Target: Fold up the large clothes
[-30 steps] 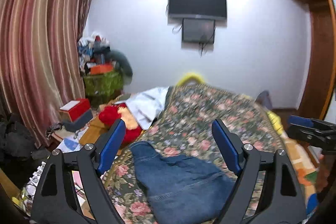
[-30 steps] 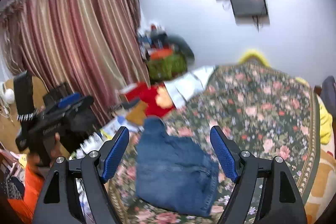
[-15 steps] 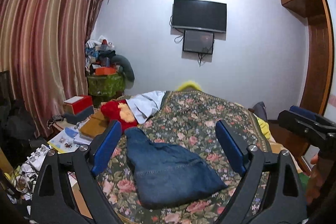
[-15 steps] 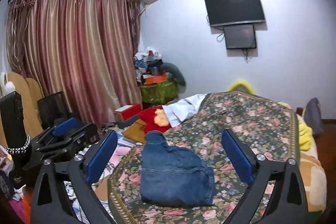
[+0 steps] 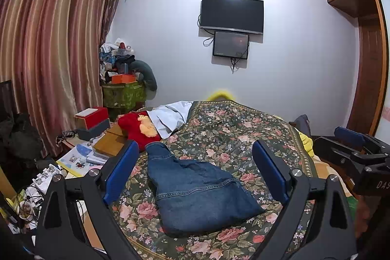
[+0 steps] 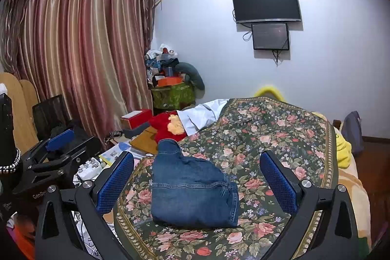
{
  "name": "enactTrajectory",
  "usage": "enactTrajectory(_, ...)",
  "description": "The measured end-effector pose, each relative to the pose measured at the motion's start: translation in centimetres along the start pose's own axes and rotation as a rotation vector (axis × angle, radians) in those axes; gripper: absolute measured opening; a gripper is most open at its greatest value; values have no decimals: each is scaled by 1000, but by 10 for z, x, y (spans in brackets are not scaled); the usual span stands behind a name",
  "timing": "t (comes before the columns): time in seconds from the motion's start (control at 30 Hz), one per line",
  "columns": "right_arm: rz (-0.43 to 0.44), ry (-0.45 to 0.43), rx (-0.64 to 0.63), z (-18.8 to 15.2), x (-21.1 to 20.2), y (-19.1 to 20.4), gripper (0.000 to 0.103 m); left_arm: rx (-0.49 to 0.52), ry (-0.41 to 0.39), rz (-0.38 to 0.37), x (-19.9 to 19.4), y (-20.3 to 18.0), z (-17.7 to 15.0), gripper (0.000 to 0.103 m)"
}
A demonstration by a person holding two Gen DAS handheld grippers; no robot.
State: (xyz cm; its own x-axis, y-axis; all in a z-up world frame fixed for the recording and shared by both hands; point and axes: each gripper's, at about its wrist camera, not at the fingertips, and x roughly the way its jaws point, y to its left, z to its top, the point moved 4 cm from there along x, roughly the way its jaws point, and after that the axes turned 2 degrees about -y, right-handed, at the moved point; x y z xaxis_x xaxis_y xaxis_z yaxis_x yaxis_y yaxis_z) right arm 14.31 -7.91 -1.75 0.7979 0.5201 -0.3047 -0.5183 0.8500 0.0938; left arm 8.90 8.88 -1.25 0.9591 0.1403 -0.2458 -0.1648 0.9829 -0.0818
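Note:
A folded pair of blue jeans (image 5: pixel 195 189) lies on the floral bedspread (image 5: pixel 243 135) near the bed's front end; it also shows in the right wrist view (image 6: pixel 192 189). My left gripper (image 5: pixel 195 169) is open and empty, held back above the jeans, apart from them. My right gripper (image 6: pixel 195 179) is open and empty, also back from the jeans. Each gripper shows at the edge of the other's view: the right one (image 5: pixel 353 150) and the left one (image 6: pixel 56 155).
A red plush toy (image 5: pixel 137 128) and a white cloth (image 5: pixel 170 116) lie at the bed's left side. Boxes, books and papers (image 5: pixel 97 138) clutter the floor on the left by the curtain (image 5: pixel 48 52). A yellow cloth (image 6: pixel 343 150) hangs off the bed's right side.
Both grippers have pulled back and up from the jeans, so the jeans look smaller and farther away. The jeans lie still on the bedspread.

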Motion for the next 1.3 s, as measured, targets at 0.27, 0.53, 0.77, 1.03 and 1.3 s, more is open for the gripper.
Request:
enactTrajectory(0.27,0,7,2,-1,2,0,103,-4,-3,0,2,1,0,95)
enactTrajectory(0.53,3,17,9,-4,4,-3,103,-7,-1,1,3,3,2,96)
enactTrajectory(0.77,2,12,7,-3,3,-3,103,-9,1,-1,4,0,0,96)
enactTrajectory(1.03,4,11,8,-2,3,-3,103,-19,5,-6,6,1,-1,96)
enactTrajectory(1.3,2,6,10,1,2,0,103,-18,7,-10,6,0,-1,96)
